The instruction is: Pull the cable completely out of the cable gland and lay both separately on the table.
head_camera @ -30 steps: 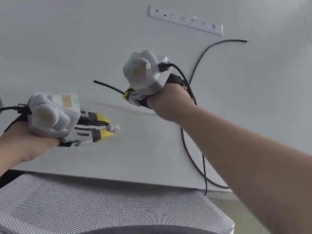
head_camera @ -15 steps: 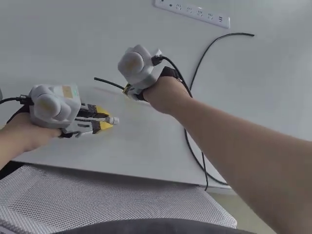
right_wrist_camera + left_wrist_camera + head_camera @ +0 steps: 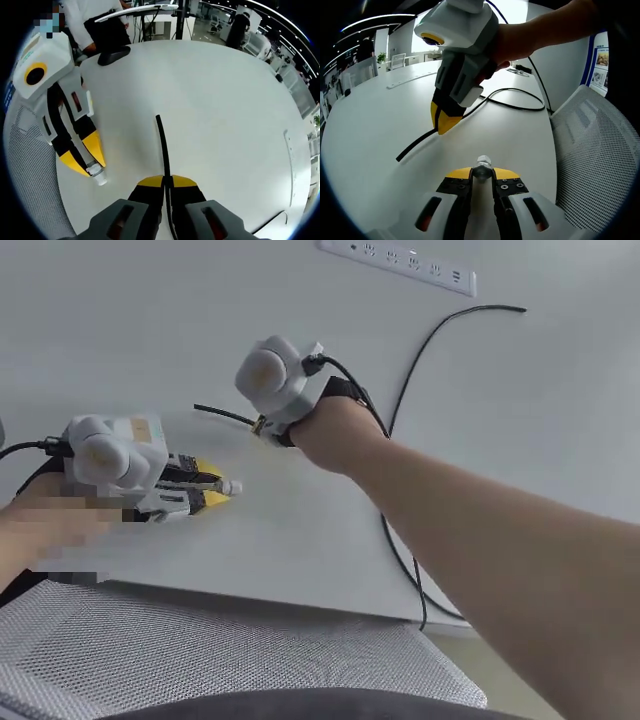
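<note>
- The left tool (image 3: pixel 482 175) has its yellow-tipped jaws closed narrowly on the small pale grey cable gland (image 3: pixel 483 162), whose threaded end pokes out past the tips. It is held just above the white round tabletop (image 3: pixel 215 110), near the edge closest to the person.
- The right tool (image 3: pixel 166 181) pinches the thin black cable (image 3: pixel 161 140) between its jaws. A short free end sticks out ahead of them, low over the tabletop. In the left gripper view the rest of the cable trails back in a loop across the surface.
- The cable's free end and the gland are clearly apart, with bare tabletop between them. I judge the pulling-out step done and the laying-down step in hand.
- The next move calls for lowering each tool until its piece rests on the surface, then parting the jaws and lifting away.
- The gland looks small and round, so it may roll if dropped. It is better set down gently, away from the edge.
- The two pieces should be left with a gap between them.
</note>
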Motion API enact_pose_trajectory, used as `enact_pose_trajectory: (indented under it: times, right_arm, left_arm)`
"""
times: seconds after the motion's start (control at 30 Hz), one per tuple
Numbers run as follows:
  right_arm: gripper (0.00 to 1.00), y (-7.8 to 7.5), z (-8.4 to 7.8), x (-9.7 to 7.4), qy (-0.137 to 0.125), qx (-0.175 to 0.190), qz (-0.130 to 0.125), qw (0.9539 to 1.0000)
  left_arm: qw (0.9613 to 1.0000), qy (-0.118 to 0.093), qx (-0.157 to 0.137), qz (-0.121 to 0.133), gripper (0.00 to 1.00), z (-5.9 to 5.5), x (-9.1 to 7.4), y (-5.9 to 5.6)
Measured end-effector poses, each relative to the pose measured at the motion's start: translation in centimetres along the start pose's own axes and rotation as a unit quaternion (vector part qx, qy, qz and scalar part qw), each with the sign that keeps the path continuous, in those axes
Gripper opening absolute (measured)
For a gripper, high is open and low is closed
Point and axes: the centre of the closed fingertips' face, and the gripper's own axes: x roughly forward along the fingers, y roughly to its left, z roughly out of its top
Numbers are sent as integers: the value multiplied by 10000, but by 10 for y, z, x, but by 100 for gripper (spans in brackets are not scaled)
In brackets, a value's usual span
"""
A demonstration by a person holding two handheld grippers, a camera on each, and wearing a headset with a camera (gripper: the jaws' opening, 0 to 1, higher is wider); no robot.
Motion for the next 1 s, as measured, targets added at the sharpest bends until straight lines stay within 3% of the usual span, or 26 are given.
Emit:
enact_pose_trajectory:
  times: [0.27,1.0]
  right_arm:
    - [0,1,-1,3,33,-44,12,10000]
    - [2,-5,-2,8,18,-169,-28,9999]
  left_arm:
    - [10000,90,19,33,16,-7,0,0]
    - [9999,136,14,42,16,-2,2,2]
